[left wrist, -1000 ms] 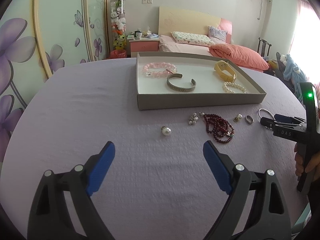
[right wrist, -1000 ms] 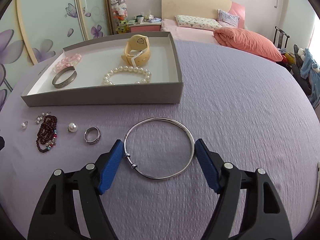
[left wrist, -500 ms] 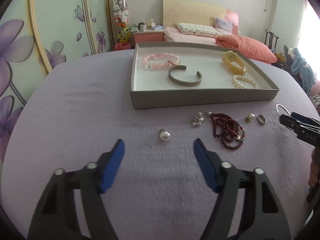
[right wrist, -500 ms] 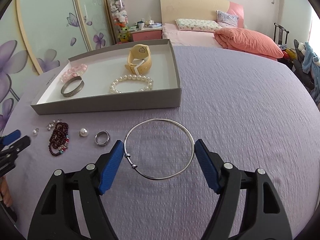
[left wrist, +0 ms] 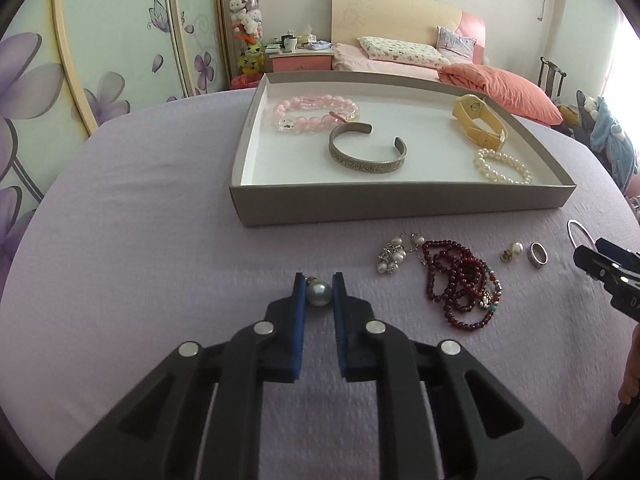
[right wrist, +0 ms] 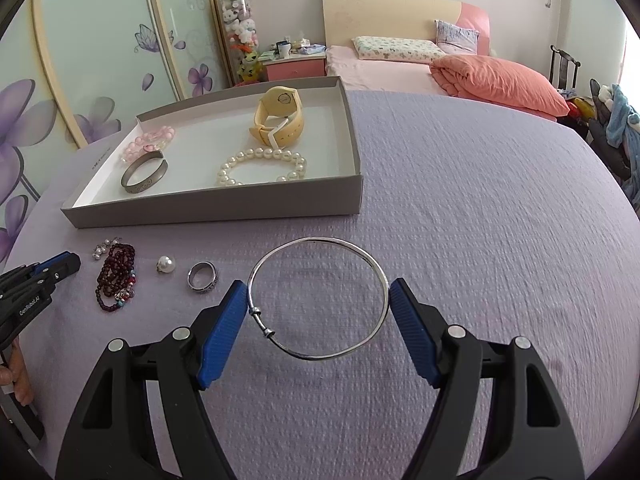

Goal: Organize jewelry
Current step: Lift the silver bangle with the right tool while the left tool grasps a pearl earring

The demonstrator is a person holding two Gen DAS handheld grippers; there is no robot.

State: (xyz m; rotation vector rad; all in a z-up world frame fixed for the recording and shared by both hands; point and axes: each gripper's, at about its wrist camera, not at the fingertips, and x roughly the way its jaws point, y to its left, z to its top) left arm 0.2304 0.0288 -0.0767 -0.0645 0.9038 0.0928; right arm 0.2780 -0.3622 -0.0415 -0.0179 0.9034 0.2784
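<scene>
Left tool (left wrist: 319, 285) closing on pearl earring (left wrist: 319, 294) | right tool (right wrist: 318, 300) grips bangle (right wrist: 318, 298)

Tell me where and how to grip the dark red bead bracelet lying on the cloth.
Take the red bead bracelet from above, across the bunched strands near its middle. It lies flat in loose coils on the purple cloth, so a single strand would likely slip. Keep clear of the pearl cluster touching its left end.

I count one gray box (left wrist: 400, 208) with four things in it: one pink bead bracelet (left wrist: 316, 110), one silver cuff (left wrist: 366, 156), one yellow watch (left wrist: 478, 122) and one white pearl bracelet (left wrist: 502, 166). On the purple cloth (left wrist: 140, 240) lie two pearl earrings (left wrist: 319, 294) (left wrist: 513, 250), one red bead string (left wrist: 460, 280), one ring (left wrist: 539, 255), one little pearl bunch (left wrist: 390, 256) and one thin silver bangle (right wrist: 320, 300). There are two grippers (left wrist: 319, 292) (right wrist: 318, 312).
</scene>
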